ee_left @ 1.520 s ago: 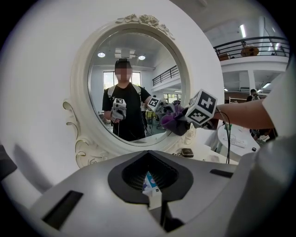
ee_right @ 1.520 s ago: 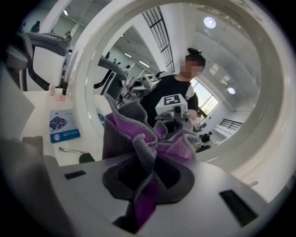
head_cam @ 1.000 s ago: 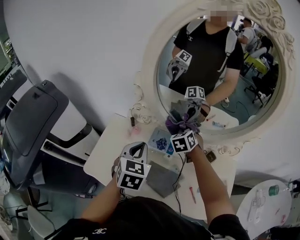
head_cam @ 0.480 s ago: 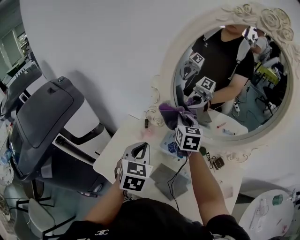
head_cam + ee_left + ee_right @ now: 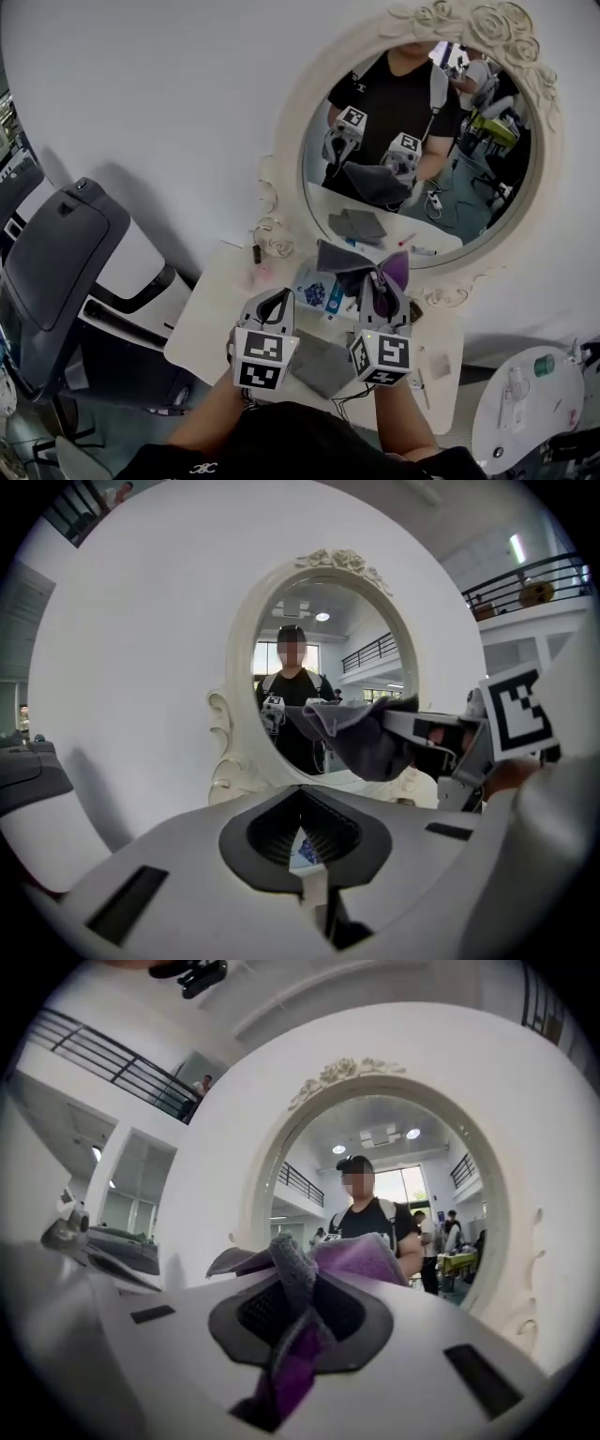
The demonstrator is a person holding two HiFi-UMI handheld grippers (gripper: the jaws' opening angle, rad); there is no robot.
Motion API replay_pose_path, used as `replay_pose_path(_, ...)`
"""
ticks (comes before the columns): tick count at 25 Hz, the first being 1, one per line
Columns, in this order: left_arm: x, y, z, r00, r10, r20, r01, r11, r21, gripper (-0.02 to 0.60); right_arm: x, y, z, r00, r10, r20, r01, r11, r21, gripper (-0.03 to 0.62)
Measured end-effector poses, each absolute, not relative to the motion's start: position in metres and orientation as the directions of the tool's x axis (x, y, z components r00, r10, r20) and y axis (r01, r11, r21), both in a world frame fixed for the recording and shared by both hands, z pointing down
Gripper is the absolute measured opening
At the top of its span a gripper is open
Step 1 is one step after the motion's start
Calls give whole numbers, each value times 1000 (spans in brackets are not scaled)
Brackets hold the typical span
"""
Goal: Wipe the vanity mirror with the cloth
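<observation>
We pinch the cloth [image 5: 349, 257] in our right gripper [image 5: 382, 286], nearer the mirror [image 5: 487, 187] on the far side than our left gripper [image 5: 274, 302], which is squeezed together and empty.

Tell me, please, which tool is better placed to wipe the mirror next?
Right: the right tool is shut on the cloth, facing the mirror; the left tool is shut and holds nothing.

The oval vanity mirror [image 5: 289, 155] with its cream, rose-carved frame stood upright against the white wall. The grey-and-purple microfibre cloth [image 5: 349, 258] was bunched in the right gripper's [image 5: 379, 289] closed jaws, before the mirror's lower rim.
</observation>
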State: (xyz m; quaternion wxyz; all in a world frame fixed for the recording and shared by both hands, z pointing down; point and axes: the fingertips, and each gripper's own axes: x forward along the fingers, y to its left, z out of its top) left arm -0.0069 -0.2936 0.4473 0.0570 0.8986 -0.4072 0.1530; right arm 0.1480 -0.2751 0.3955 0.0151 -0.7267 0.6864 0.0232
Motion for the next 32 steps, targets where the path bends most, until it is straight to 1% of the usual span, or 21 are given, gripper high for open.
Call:
replay_pose_path(3,24,-287,444,692,-658,297,-689,-725,1,5,176,-239,403,181,-982,-49,-983,-182,22,48)
replay_pose_path(8,72,-270,450,785,-546,293,-581,-812,44,6,216,-197,420,324,-946,-4,-945,-324,34,46)
replay_pose_path(10,88,-261,450,813,-504,293,-537,-842,43,5,229,-182,424,369,-929,9,-929,-369,23,46)
replay_pose_path(13,105,-253,449,832,-472,292,-501,-865,30,5,242,-166,426,407,-913,16,-913,-407,15,46)
replay_pose_path(17,116,-246,448,842,-448,301,-476,-879,23,5,250,-154,430,432,-902,21,-902,-432,14,46)
replay_pose_path(21,118,-246,447,840,-453,300,-478,-878,14,5,250,-154,430,433,-901,7,-901,-433,33,46)
replay_pose_path(32,101,-249,452,821,-476,317,-506,-862,17,5,231,-170,434,376,-926,30,-926,-376,17,46)
